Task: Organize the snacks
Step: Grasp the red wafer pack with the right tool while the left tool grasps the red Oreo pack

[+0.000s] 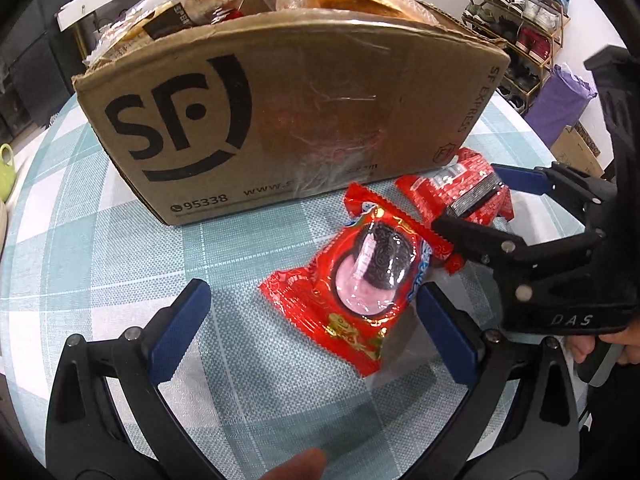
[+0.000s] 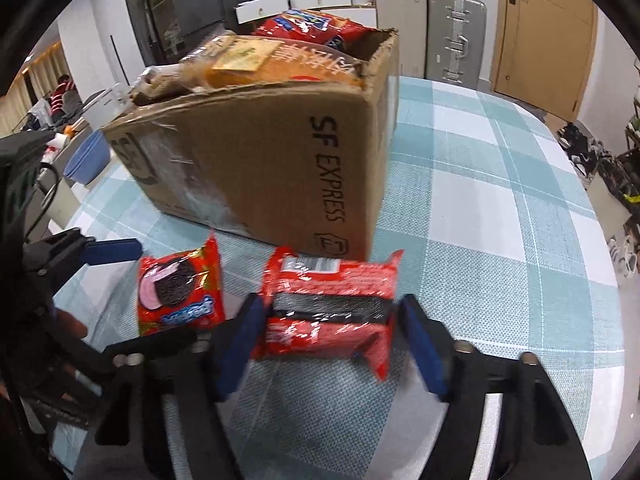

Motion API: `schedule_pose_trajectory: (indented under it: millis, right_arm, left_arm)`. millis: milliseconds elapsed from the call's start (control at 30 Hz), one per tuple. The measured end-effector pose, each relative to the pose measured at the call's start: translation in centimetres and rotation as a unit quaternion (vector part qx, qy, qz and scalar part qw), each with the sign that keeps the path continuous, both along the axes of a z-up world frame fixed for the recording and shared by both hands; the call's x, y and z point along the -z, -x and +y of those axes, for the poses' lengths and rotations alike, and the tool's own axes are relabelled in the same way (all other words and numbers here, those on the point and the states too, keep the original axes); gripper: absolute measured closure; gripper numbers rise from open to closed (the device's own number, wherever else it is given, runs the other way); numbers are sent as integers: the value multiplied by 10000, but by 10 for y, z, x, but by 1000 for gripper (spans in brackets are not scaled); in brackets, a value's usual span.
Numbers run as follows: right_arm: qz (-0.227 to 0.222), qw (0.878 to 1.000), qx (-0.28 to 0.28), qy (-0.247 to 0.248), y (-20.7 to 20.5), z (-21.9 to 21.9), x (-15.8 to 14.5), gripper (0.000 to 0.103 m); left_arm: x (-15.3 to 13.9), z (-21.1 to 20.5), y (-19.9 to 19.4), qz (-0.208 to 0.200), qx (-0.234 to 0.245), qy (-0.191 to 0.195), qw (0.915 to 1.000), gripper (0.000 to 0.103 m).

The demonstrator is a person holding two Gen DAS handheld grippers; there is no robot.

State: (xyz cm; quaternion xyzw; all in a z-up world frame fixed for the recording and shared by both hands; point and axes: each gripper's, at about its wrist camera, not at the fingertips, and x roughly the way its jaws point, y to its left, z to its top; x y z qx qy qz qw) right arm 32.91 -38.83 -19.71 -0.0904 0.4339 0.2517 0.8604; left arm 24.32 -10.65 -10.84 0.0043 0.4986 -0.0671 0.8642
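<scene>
On the checked tablecloth [image 2: 500,184], just near of the box: two red snack packets lie side by side, and we describe them first.
Right packet: the barcode packet [image 2: 332,308] lies back side up between the blue pads of the right gripper [image 2: 332,344]; its far edge almost meets the box.
Right gripper: we see its jaws partly closed around the barcode packet, the left pad against the packet's edge, the right pad at or just beside the other edge; motion blur keeps us from telling whether it presses.
Left packet: the cookie packet [image 1: 360,280], printed with a dark sandwich cookie and pink cream, lies flat just left of the barcode packet.
Left gripper: the left gripper [image 1: 308,332] hangs wide open and holds nothing; its right pad overlaps the cookie packet's near right edge, its left pad stands clear over bare cloth.
Box: the cardboard box [image 1: 300,120], marked SF Express, stands far of both packets, filled with bagged snacks [image 2: 256,60].
Hidden: the box's depth is cut off from the left wrist; a fingertip [image 1: 296,466] shows at the bottom edge.
Only in one view: the right wrist shows a blue bowl [image 2: 88,160] left of the box and suitcases [image 2: 456,28] beyond; the left wrist shows a shoe rack [image 1: 520,20].
</scene>
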Motion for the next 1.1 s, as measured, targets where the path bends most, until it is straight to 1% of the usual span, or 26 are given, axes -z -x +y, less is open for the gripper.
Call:
schedule_pose_trajectory:
  millis: [33, 67, 133, 333, 367, 467, 500, 633, 767, 867, 1000, 1100]
  right_arm:
    - [-8, 10000, -27, -32, 2, 0, 0, 45]
    - [-43, 10000, -61, -51, 4, -1, -1, 46]
    - [-116, 9999, -87, -70, 9, -2, -2, 53]
    - [-161, 9995, 37, -274, 16, -14, -6, 53]
    - [-168, 9993, 56, -323, 16, -17, -7, 53]
    - [-214, 9985, 131, -479, 23, -26, -11, 53]
    - [-248, 9982, 161, -530, 25, -29, -13, 53]
    - [-326, 9966, 266, -713, 37, -40, -20, 53]
    - [-366, 9955, 351, -805, 43, -52, -23, 53]
    - [-354, 9946, 436, -867, 44, -60, -23, 53]
    - [-326, 9940, 503, -919, 44, -67, -21, 53]
    - [-312, 9938, 515, -932, 44, -69, -20, 53]
  left_arm:
    - [1, 0, -2, 2, -5, 2, 10000, 1]
    - [2, -3, -3, 0, -5, 9, 10000, 1]
    - [3, -5, -6, 1, -6, 16, 10000, 1]
    - [4, -5, -8, -14, -5, 36, 10000, 1]
    - [2, 3, 0, -16, 0, 42, 10000, 1]
    - [-2, 14, 7, -22, -2, 30, 10000, 1]
    - [-5, 19, 18, -29, -2, 31, 10000, 1]
    - [-10, 19, 26, -74, -6, 11, 10000, 1]
    - [-15, 17, 33, -133, -19, 75, 9999, 1]
    - [-16, 16, 32, -128, 15, 106, 9999, 1]
    - [-16, 11, 29, -86, 77, -22, 9999, 1]
    - [-15, 7, 25, -45, 114, -37, 9999, 1]
